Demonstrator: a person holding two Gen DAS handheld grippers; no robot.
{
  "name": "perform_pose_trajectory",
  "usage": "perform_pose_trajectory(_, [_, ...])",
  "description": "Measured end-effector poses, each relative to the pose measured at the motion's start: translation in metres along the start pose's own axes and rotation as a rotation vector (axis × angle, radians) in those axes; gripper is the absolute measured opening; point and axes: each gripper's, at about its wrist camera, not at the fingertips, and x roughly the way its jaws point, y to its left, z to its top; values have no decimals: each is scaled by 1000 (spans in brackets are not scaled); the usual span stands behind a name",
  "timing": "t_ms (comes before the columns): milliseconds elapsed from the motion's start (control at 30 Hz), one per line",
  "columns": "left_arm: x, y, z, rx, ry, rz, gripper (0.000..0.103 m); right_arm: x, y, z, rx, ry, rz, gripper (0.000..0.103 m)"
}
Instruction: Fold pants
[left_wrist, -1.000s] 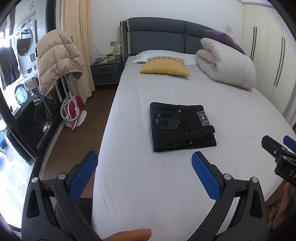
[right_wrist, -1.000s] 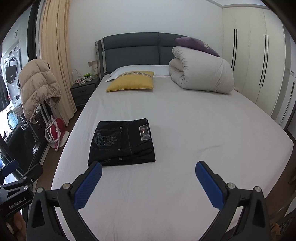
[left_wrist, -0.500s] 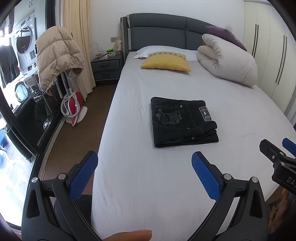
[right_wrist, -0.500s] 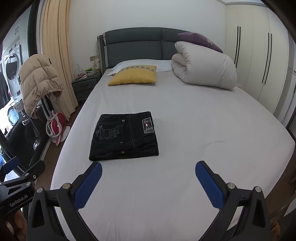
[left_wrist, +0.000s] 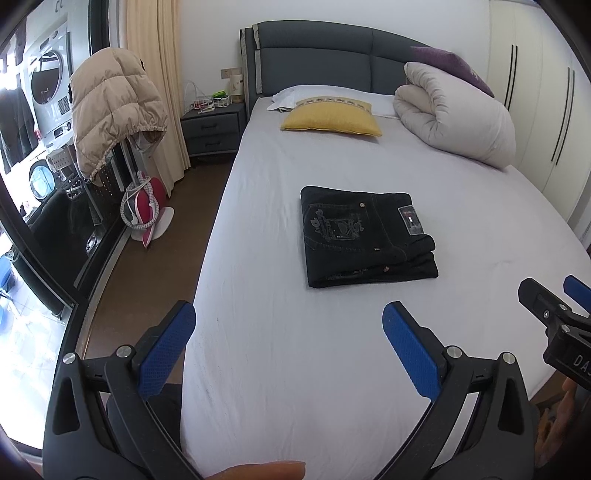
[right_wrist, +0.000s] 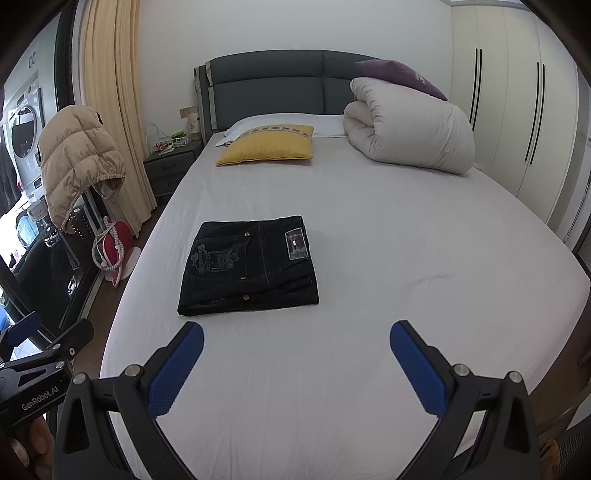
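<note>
Pants (left_wrist: 365, 236): black, folded into a compact rectangle, flat on the bed (left_wrist: 280, 369).
Left gripper (left_wrist: 288, 347): fingers apart, empty.
Right gripper (right_wrist: 295, 365): fingers apart, empty.

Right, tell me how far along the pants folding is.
Done: the black pants lie folded in a compact rectangle on the bed. In hand: nothing; the left hand-held gripper and right hand-held gripper are both open and short of the pants. Left: apparently nothing, beyond optional tidying.
</note>
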Motion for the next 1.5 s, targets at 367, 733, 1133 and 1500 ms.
perform_pose_trajectory(367, [7,-1,-4,-1,15,-1,103,4,0,-1,-3,6,3,103])
perform_pose_trajectory(733, [12,-1,-6,-3,27,-6,103,7,0,-7,-3,13,4,103])
perform_pose_trajectory(1133, [20,1,-8,-4,42,-15,103,13,-2,-6,-7,28,7,103])
perform_pose_trajectory(1500, [25,2,-8,-7,53,-23,103,17,-3,-5,-11,38,10,103])
